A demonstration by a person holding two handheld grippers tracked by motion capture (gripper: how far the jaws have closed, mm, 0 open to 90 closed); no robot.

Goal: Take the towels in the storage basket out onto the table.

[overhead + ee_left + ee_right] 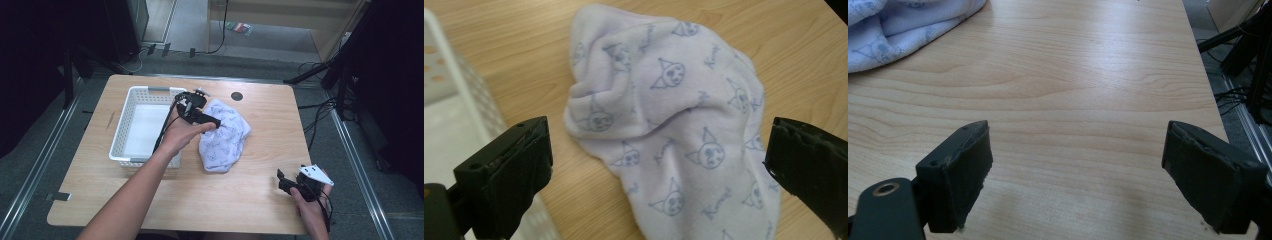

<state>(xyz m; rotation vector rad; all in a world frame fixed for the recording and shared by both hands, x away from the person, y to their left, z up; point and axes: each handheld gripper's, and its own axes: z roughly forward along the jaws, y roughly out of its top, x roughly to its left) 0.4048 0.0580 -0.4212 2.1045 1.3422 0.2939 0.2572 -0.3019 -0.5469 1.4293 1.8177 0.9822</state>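
The cloth [223,136] lies crumpled in the middle of the frame on the table [260,190], just right of the white basket [122,122]. It is pale lilac, soft and fleecy, printed with small blue cartoon faces, and bunched into thick folds. The left gripper [216,123] hangs over its upper left part, jaws wide apart with the cloth between them. To pick it up well, I would bring the jaws down over a raised fold, not the flat edge, and close firmly. The right gripper [282,180] sits at lower right, jaws apart over bare wood, well clear of the cloth.
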